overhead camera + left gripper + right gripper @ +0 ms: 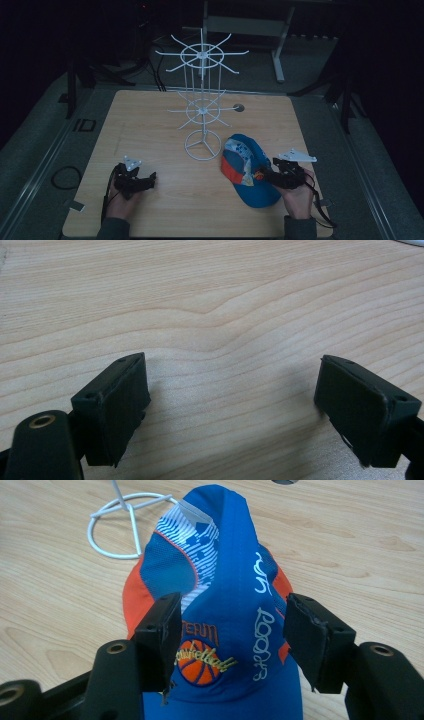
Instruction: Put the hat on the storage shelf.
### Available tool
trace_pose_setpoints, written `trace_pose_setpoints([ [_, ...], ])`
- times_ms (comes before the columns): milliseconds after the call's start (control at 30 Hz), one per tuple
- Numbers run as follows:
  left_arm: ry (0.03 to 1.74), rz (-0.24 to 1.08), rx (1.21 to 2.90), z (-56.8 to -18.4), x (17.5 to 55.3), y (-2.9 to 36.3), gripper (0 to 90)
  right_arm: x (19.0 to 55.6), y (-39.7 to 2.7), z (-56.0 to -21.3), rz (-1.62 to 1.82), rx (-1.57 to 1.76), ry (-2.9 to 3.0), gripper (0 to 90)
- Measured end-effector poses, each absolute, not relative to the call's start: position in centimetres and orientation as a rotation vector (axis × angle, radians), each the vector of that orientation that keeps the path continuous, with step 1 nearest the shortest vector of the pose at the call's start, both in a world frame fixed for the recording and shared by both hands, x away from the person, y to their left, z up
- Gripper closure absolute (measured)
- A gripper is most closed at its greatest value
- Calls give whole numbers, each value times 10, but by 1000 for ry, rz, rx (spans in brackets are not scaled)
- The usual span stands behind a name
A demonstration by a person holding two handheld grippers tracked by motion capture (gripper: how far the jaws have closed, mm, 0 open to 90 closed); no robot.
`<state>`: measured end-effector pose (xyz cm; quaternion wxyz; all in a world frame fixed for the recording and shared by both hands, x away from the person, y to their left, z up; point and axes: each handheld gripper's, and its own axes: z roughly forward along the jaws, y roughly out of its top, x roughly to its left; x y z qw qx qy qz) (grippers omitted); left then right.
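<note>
The right gripper (227,637) has its jaws open wide, one on each side of the blue cap (225,610), not squeezing it. The cap's long way points to 12 o'clock, toward the white wire rack (202,107). The left gripper (230,405) is open wide too, holding nothing, well apart at 9 o'clock over the table (210,300).

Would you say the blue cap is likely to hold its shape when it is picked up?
Probably not: the cap is thin fabric and mesh, already creased along its crown, so it should sag. It looks light. The right gripper is open around it.
</note>
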<state>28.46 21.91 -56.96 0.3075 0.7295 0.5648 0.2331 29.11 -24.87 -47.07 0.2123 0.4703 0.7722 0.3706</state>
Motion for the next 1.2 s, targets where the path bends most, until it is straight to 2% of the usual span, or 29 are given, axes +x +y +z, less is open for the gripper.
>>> trace_pose_setpoints([
  [700, 1492, 616, 1933, -569, 285, 219, 146, 300, -235, -476, 982, 1298, 2236, 396],
  [1200, 1494, 615, 1929, -569, 285, 219, 146, 322, -249, -457, 1054, 1336, 2304, 384],
])
